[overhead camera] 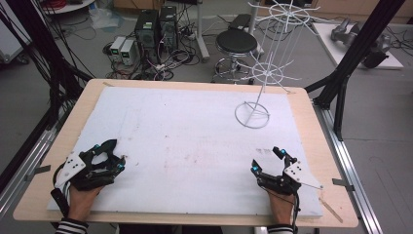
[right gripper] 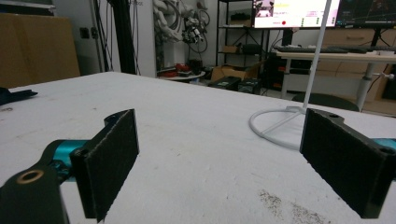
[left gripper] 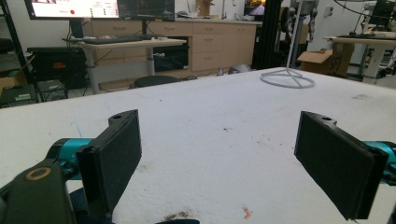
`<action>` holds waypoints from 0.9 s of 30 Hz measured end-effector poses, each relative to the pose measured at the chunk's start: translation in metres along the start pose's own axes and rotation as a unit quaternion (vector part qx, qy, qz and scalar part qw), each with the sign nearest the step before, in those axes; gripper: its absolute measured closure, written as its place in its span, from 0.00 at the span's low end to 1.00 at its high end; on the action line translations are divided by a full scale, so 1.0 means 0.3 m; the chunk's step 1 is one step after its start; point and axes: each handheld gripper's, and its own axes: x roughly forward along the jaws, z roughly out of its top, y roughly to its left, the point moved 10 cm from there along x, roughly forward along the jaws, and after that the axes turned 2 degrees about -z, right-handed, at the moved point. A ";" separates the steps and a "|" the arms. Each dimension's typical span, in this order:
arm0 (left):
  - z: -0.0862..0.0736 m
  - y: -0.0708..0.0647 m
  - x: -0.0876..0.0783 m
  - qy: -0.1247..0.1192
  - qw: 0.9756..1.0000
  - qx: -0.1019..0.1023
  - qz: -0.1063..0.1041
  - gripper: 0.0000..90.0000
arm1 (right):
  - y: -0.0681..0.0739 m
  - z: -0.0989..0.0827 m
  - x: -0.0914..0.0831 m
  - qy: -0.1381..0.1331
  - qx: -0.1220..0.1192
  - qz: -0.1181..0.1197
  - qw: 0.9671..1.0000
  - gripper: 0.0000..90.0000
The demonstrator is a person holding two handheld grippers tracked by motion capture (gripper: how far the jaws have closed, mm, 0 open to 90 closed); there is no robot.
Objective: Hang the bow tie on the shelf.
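Observation:
A white wire rack (overhead camera: 265,73) with a ring base (overhead camera: 252,115) stands at the far right of the white mat (overhead camera: 185,141). My left gripper (overhead camera: 113,155) rests low at the mat's near left corner, jaws wide apart with nothing between them. In the left gripper view its pads (left gripper: 114,158) frame bare mat, and the rack's base (left gripper: 287,78) lies far ahead to the right. My right gripper (overhead camera: 267,161) sits at the near right, open and empty. Its pads (right gripper: 109,161) point toward the ring base (right gripper: 275,126).
The mat covers a wooden table (overhead camera: 311,141) whose edges show all round. Black frame posts (overhead camera: 358,48) rise at the right and left. A stool (overhead camera: 235,46) and computer towers (overhead camera: 156,29) stand on the floor beyond the far edge.

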 end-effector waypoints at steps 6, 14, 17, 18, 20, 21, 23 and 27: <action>-0.001 0.000 0.001 0.002 1.000 0.001 0.000 0.17 | 0.001 -0.001 -0.001 0.002 0.002 0.002 1.000 0.12; -0.003 0.004 0.006 0.011 1.000 -0.005 0.002 0.17 | 0.000 0.000 0.001 0.000 -0.002 -0.001 1.000 0.12; 0.001 -0.001 0.010 0.016 1.000 -0.007 -0.003 0.17 | 0.000 -0.001 0.001 0.002 -0.001 0.001 1.000 0.12; 0.004 -0.001 0.011 0.018 1.000 -0.005 -0.004 0.17 | 0.000 -0.001 0.001 0.002 -0.001 0.000 1.000 0.12; 0.012 -0.002 0.013 0.020 1.000 -0.004 -0.005 0.17 | 0.000 -0.001 0.001 0.002 -0.001 0.000 1.000 0.12; 0.019 -0.003 0.014 0.024 1.000 -0.002 -0.007 0.17 | 0.000 -0.001 0.001 0.002 -0.001 0.000 1.000 0.12; 0.030 -0.003 0.012 0.032 0.999 0.003 -0.010 0.17 | 0.000 -0.001 0.001 0.002 -0.002 0.000 1.000 0.12; 0.060 0.005 0.005 0.051 0.999 0.015 -0.013 0.17 | 0.000 -0.001 0.001 0.002 -0.001 0.000 1.000 0.12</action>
